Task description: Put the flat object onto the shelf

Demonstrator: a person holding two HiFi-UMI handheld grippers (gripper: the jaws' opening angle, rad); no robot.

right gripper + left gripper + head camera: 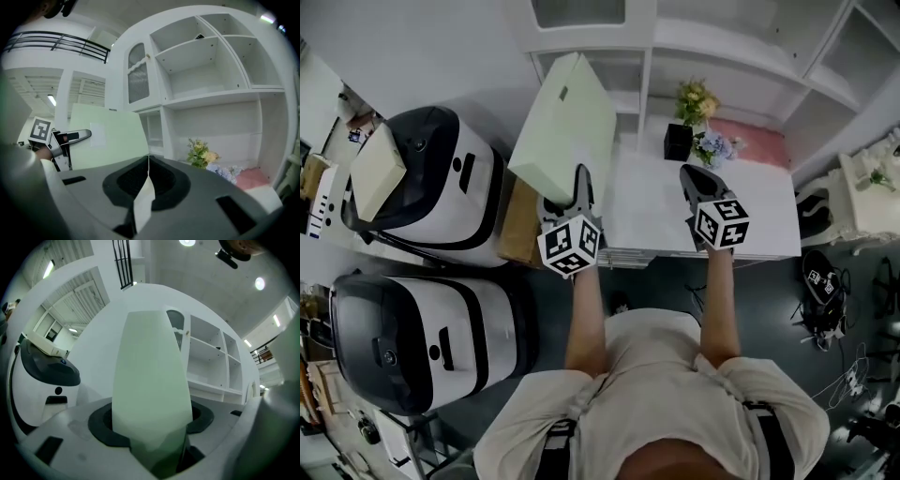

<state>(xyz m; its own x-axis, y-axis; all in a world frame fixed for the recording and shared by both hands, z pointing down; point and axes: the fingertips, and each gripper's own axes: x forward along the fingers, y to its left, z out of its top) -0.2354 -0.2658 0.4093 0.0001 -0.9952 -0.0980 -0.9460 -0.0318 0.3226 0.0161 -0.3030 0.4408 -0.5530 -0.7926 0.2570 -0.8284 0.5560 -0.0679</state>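
The flat object is a pale green flat box [567, 117], held tilted up off the table's left end. My left gripper [581, 180] is shut on its near edge; in the left gripper view the box [150, 380] rises from between the jaws [152, 430] and fills the middle. My right gripper [695, 178] hangs over the white table with its jaws together and nothing in them [148, 161]. Its view shows the box [110, 136] and the left gripper [70, 136] at the left. The white shelf unit [731, 52] stands behind the table, its compartments [206, 70] bare.
On the white table [759, 220] stand a black vase with flowers [680, 141] and a pink cloth [755, 141]. Two white-and-black machines [441, 187] [422, 337] sit at the left, one with another flat box [377, 159] on it. A cardboard box [520, 225] stands beside the table.
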